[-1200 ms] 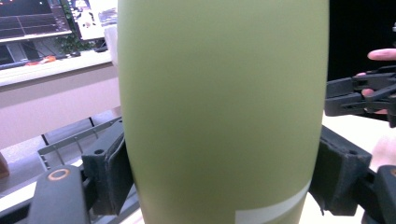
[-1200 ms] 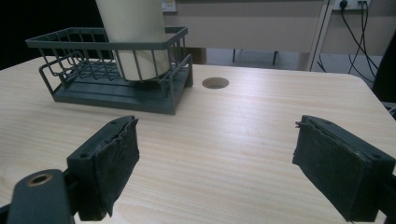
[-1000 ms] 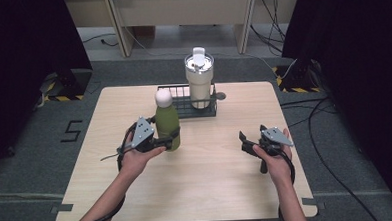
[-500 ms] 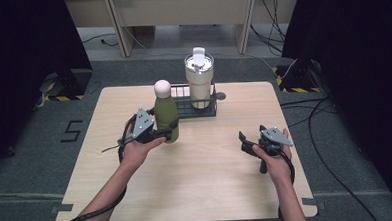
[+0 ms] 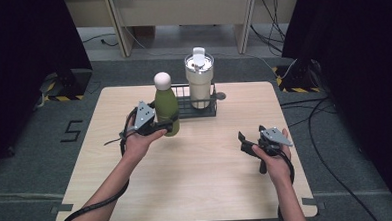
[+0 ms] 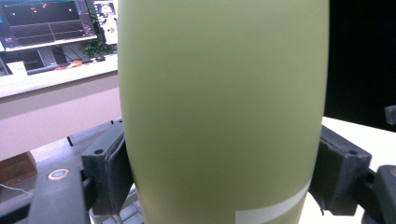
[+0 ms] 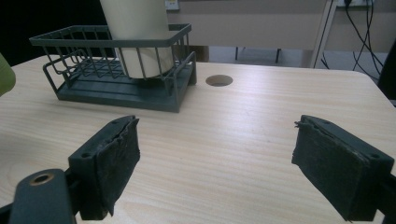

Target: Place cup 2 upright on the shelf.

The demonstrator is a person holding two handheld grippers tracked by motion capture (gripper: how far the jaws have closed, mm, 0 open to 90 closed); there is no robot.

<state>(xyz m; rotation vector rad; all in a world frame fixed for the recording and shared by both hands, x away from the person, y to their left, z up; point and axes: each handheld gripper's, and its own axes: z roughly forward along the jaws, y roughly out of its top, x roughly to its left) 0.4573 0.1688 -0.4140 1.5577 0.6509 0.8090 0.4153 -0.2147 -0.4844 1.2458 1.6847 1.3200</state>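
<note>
1 bottle (image 5: 166, 110), 1 tumbler (image 5: 199, 83), 1 rack (image 5: 213, 109)

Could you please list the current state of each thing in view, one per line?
Green bottle: upright, capped, clamped in the left hand-held gripper, beside the rack.
Cream tumbler: upright, lid on, standing in the rack.
Wire rack: resting on the table, holding the tumbler at one end.
Left hand-held gripper: shut on the bottle's body.
Right hand-held gripper: open, holding nothing, above the table.
</note>
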